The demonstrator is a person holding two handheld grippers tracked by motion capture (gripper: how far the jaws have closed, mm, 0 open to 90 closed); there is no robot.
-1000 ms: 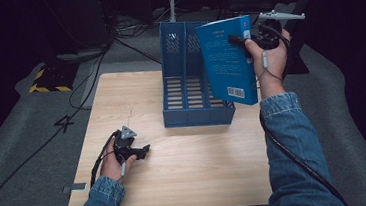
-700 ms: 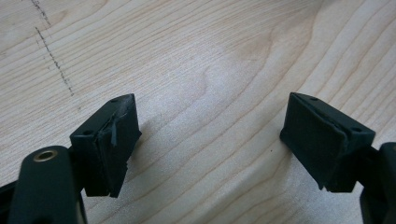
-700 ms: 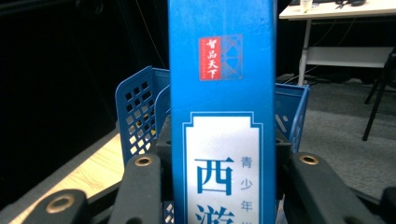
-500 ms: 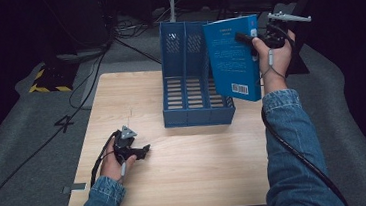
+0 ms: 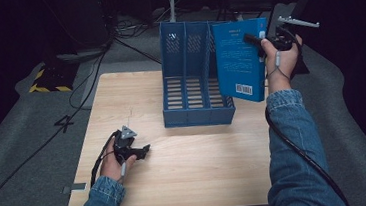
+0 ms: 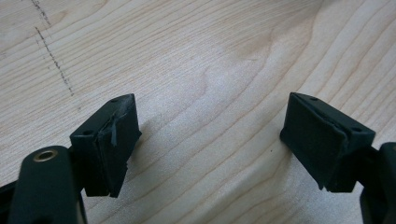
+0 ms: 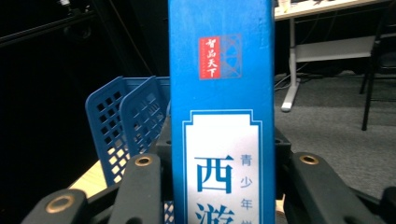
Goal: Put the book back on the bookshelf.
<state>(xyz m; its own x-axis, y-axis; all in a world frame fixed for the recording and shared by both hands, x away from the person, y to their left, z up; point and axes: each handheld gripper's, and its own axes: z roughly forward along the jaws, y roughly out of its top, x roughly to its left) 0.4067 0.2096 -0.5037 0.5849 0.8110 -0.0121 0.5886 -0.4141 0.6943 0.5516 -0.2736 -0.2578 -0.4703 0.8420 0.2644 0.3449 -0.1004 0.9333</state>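
Resting low on the pale wooden table [image 5: 197, 172], the left tool [image 5: 134, 150] sits in the person's left hand [image 5: 112, 163] near the table's front left part, its black cable looping back past the denim cuff. The left gripper view brings the grain close: light wood with wavy streaks and a thin dotted pencil line, and over it the tool's two blocky black pads [image 6: 112, 140] stand wide apart with nothing between them, the left one showing a frayed edge.

Toward the middle of the table stands a blue plastic file rack [image 5: 194, 82], boxy, with three upright compartments, slotted floors and perforated back walls. From above, the slots and dividers are plain; the right gripper view catches its rounded, hole-punched wall tops [image 7: 126, 121] from the side.

At the right, a blue book [image 5: 240, 60] hangs in the air over the rack's right end, upright and tilted a little, its glossy back cover with a barcode facing the high camera. The right tool [image 5: 258, 40] grips it at the upper right edge, jaws closed on the spine, held by the right hand [image 5: 280, 59] with the denim-sleeved forearm raised from the table's right edge and a grey plate [image 5: 298, 21] on top. The right gripper view shows the spine [image 7: 222, 112] head-on: smooth blue, a small red label, a white panel with blue printed characters.
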